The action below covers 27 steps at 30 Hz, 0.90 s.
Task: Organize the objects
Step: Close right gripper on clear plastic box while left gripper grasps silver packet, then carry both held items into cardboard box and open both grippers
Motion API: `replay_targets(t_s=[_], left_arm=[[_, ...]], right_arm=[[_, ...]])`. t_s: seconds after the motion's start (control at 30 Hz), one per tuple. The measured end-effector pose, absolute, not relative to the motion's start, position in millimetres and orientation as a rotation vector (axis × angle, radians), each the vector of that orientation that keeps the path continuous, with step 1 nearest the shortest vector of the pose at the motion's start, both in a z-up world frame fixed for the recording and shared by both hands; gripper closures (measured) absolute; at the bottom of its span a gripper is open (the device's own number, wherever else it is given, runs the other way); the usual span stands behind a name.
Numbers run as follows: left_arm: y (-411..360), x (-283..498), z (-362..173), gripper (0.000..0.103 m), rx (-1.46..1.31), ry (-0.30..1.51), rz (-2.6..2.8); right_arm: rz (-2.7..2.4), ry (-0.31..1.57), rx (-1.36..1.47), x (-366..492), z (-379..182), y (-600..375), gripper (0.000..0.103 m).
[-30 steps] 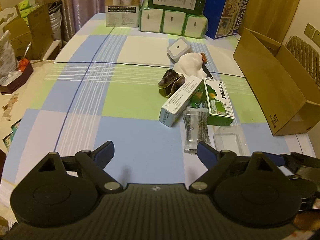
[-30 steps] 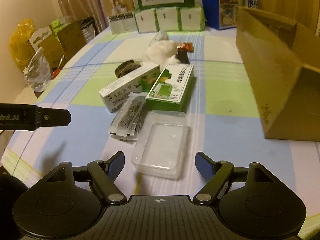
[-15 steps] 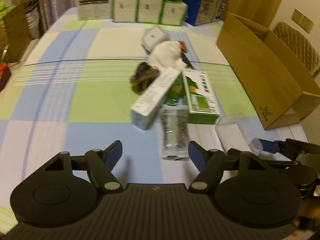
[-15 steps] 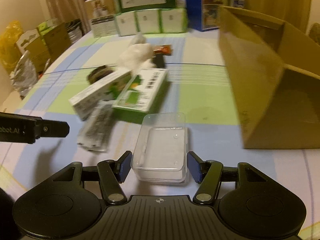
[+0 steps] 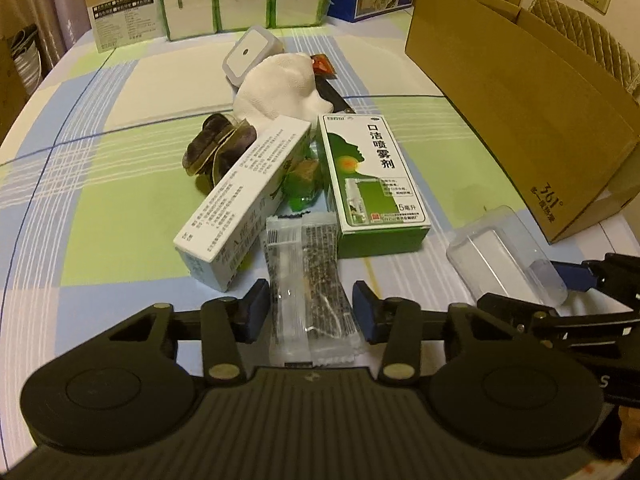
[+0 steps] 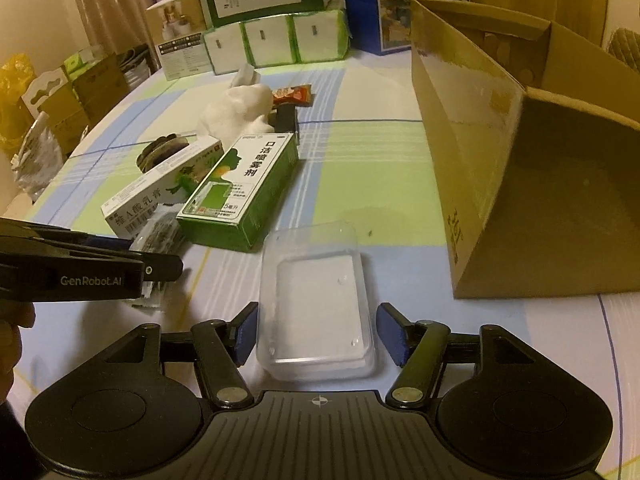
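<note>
Two pairs of tongs hover low over a tabletop (image 5: 120,208) covered in a checked cloth of pale blue, green and cream — the landmark here is the green spray box (image 5: 370,178) lying flat near the middle. Just this side of that box, the left tongs (image 5: 310,310) stand apart around a clear-wrapped snack packet (image 5: 308,280), blue pads either side of it with a small gap on each. To the right of the green box, the right tongs (image 6: 316,332) are also spread, straddling a clear plastic tray (image 6: 316,300) without pressing it. Left of the green box a long white carton (image 5: 244,196) lies at an angle, with dark wrapped pieces (image 5: 216,148) just behind it; a white crumpled cloth (image 5: 280,88) and a small white square device (image 5: 250,50) sit beyond the box. Far right of it stands an open cardboard box (image 5: 516,108). Behind everything — at the tabletop's far edge — tissue packs (image 5: 244,4) and printed cartons are stacked, with curtains and more boxes at the room's left side.
</note>
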<state>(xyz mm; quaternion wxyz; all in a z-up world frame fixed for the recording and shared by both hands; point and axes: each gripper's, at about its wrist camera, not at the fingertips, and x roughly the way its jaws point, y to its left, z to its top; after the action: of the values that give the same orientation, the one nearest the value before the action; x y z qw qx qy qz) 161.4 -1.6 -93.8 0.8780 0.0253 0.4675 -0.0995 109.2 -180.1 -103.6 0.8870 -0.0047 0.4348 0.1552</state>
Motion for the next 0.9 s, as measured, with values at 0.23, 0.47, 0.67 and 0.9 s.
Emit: replay_targets(t_s=[0.23,0.47,0.67,0.9], left_arm=[[-1.6,160.9,-94.1,0.07,0.06,0.965,-0.199],[-1.7,153.1,-90.6,0.071,0.049,0.99,-0.198],[-3.5,132.8,-86.5,0.072,0.023,1.012,-0.208],[-8.6,107.6,-63.6,0.072,0.012,0.99,-0.212]], right_arm=[[0.334,0.888,-0.043,117.1,-106.4,-171.2,0.042],[0.327,0.896,-0.082,115.6,-105.6,-167.6,0.05],[0.327,0.901,-0.052,102.6,-92.7,-173.0,0.05],[0.324,0.869,-0.021,80.1,-63.7,-182.3,0.05]])
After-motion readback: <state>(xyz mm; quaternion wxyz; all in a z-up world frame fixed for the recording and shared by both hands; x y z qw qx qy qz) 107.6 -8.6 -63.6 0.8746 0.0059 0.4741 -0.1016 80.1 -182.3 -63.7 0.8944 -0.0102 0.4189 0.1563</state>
